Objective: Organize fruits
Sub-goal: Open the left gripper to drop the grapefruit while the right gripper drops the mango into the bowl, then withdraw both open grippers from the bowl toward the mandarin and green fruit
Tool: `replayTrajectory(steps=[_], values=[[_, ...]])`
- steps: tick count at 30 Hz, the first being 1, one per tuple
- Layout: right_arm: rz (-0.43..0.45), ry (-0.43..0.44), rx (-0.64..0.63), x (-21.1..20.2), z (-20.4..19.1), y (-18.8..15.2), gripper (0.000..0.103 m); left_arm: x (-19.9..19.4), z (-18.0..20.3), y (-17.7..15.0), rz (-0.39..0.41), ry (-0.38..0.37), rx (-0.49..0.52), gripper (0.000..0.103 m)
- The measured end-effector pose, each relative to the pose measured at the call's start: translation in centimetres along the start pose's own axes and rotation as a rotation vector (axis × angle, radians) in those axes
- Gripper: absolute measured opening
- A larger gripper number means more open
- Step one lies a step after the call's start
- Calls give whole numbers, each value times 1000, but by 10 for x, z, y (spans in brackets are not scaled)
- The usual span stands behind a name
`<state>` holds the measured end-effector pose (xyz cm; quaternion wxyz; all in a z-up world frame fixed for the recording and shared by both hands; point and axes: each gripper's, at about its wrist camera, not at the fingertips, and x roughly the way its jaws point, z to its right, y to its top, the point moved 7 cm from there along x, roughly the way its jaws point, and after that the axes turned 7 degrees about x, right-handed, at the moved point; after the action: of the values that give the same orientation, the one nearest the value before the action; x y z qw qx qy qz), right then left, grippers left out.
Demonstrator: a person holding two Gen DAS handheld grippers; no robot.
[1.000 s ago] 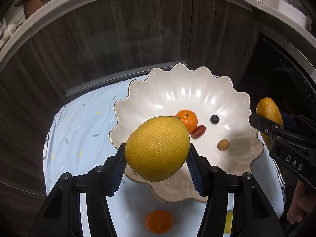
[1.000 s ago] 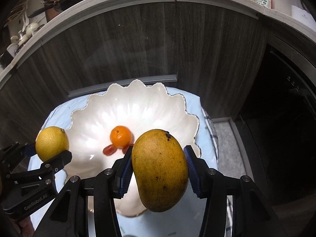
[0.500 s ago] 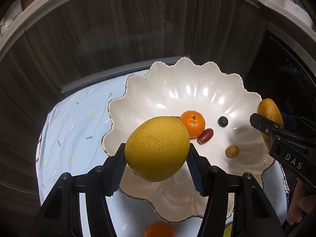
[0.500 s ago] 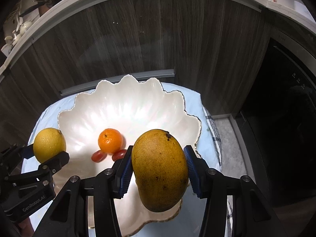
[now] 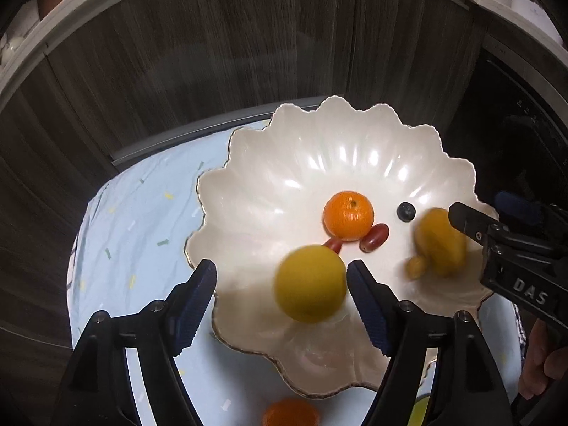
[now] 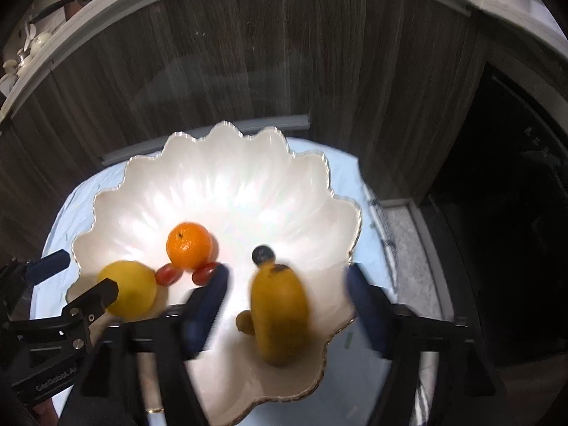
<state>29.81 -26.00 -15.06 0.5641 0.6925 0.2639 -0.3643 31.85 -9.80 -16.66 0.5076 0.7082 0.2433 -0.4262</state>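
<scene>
The left gripper (image 5: 282, 284) hangs over the near side of the scalloped white bowl (image 5: 319, 135) with its jaws opening; the lemon (image 5: 310, 284) sits blurred between the blue pads, and neither pad presses on it. From the right wrist view the same lemon lies low in the bowl's left part, just beside a red grape tomato (image 6: 167, 274). The right gripper (image 6: 287, 301) is likewise opening, its fingers smeared by motion, and the mango (image 6: 279, 314) stands free between them inside the bowl near its front rim, touching neither pad as far as the blur allows. A small olive-brown fruit (image 6: 245, 321) lies against the mango's left flank. In the middle of the bowl rests a mandarin (image 5: 348, 216), with a second grape tomato (image 5: 373, 237) touching its lower right side and a blueberry (image 5: 406, 211) a little apart to the right. The bowl stands on a pale blue cloth (image 5: 142, 220) with small coloured flecks. Outside the bowl, at the lower edge of the left wrist view, another orange fruit (image 5: 291, 412) lies on the cloth. A person's hand (image 5: 543, 362) shows at the right edge, beneath the right gripper
</scene>
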Motion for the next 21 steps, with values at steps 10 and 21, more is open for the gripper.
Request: replayTrajectory(steps=[10,21], values=[[23,-3,-5,-18,-3,-2,85,-18,-7,-2,25,25,-19,94],[44,9,1,-53,-10,-18,85,-56,-11,-17,60,45,-18,94]])
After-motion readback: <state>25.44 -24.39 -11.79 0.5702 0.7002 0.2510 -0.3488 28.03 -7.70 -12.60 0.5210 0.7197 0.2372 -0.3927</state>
